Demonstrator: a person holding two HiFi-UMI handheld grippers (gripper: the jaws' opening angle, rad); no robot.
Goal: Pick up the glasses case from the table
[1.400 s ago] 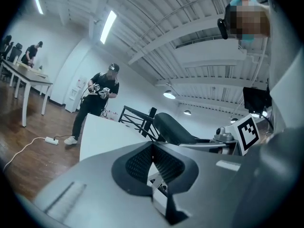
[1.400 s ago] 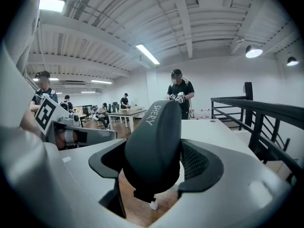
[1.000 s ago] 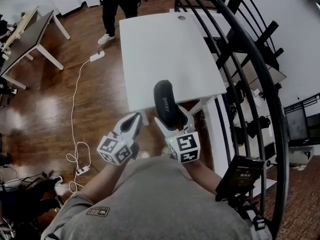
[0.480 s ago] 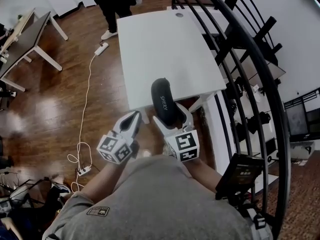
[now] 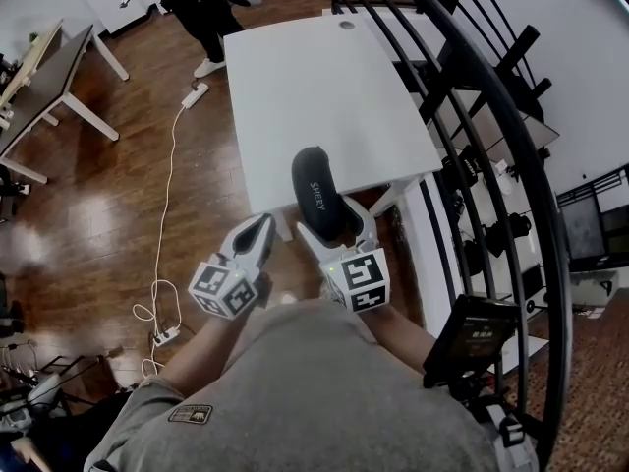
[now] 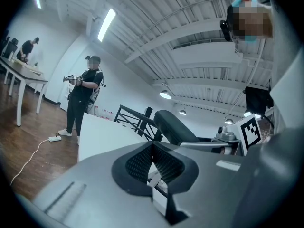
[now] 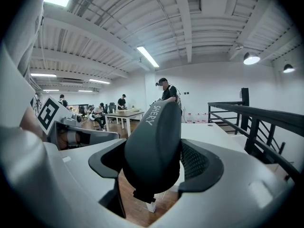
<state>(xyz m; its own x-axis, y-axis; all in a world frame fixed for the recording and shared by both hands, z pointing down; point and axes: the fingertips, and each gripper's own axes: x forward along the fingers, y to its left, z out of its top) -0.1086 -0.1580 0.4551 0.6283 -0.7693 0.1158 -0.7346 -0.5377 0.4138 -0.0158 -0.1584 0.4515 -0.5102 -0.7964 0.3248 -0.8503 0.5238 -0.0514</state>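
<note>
At the head view's centre, the right gripper [image 5: 334, 226] clamps the dark glasses case [image 5: 316, 195] at the near edge of the white table [image 5: 314, 87]. Left gripper view: the left gripper [image 6: 152, 148] is closed and empty. Right gripper view: wide-spread jaws press the case, mid-frame.

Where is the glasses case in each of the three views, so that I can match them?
Head view: centre; the glasses case sits in the right gripper, overlapping the white table's near edge.
Left gripper view: right of centre, a dark rounded shape beyond the jaws.
Right gripper view: centre, between the jaws.
Shared landmark: the white table.
</note>
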